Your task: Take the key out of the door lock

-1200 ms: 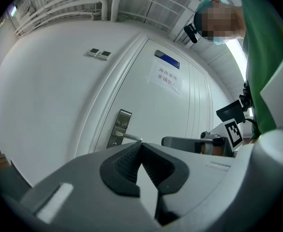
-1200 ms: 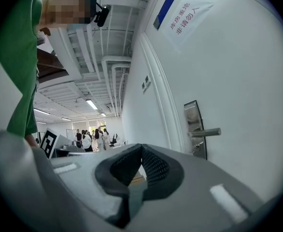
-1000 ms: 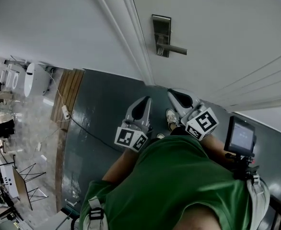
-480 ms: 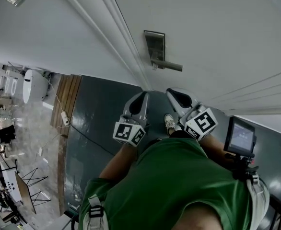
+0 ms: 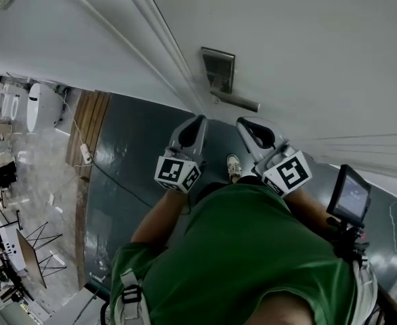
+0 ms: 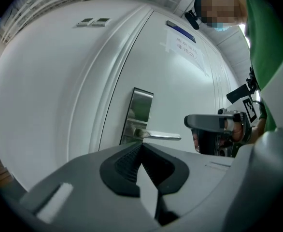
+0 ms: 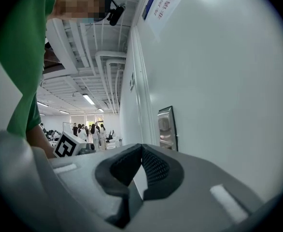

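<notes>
1. Open workspace at far left, dark grey floor [image 5: 137, 161] beside it, white door [image 5: 307, 39] filling the top and right.
2. Left gripper [image 6: 141, 146]: jaws together, nothing between them, well short of the door.
3. Lock plate [image 5: 217, 70] with lever handle [image 5: 238, 101] sits on the door just above both grippers. No key can be made out on it in any view; it may be too small to tell.
4. Right gripper [image 7: 141, 150]: jaws together, empty, apart from the plate.
5. Small screen [image 5: 351, 196] at far right.
6. Progress: judged at the very start, with approach, grasp and pull-out all left.
7. Count: 1 door, 1 lock plate, 1 lever, 2 grippers, 1 screen, 0 keys seen.
</notes>
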Tool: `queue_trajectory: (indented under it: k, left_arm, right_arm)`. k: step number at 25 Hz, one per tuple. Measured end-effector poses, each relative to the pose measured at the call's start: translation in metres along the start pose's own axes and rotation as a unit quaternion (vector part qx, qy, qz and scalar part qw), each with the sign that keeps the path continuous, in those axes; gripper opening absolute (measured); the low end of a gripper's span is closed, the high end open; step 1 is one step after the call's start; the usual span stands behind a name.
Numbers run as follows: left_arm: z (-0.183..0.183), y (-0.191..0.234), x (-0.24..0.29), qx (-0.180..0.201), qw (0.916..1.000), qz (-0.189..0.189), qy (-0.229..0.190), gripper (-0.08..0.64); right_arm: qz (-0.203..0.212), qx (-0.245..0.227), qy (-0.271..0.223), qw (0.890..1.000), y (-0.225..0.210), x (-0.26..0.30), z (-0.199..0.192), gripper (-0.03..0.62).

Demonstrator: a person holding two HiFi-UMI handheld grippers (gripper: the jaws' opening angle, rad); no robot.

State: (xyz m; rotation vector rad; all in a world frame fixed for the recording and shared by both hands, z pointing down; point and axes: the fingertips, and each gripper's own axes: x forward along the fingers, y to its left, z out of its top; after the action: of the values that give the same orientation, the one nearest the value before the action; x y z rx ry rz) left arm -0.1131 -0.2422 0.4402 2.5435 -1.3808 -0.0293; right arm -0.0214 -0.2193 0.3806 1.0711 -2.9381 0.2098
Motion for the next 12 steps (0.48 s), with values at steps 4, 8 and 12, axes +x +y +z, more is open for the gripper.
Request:
queue_trajectory:
  k: [4,8,12]
  left_arm:
    - [-0.012,0.005,-0.001,-0.012,0.9998,0.008,0.010,0.000]
    - [-0.024,0.000,-0.001,-0.016,0.9997,0.009,0.016,0.000]
    - [-0.027,0.001,0.001,-0.022,0.9996,0.012,0.016,0.000]
  right_arm:
    - [-0.001,-0.010,0.001,1.000,0.002,-0.001,0.000,0.003]
    - [-0.007,-0.022,0.004,1.000,0.000,-0.008,-0.004,0.003]
    - [-0.013,-0.030,0.007,0.999,-0.002,-0.009,0.001,0.003]
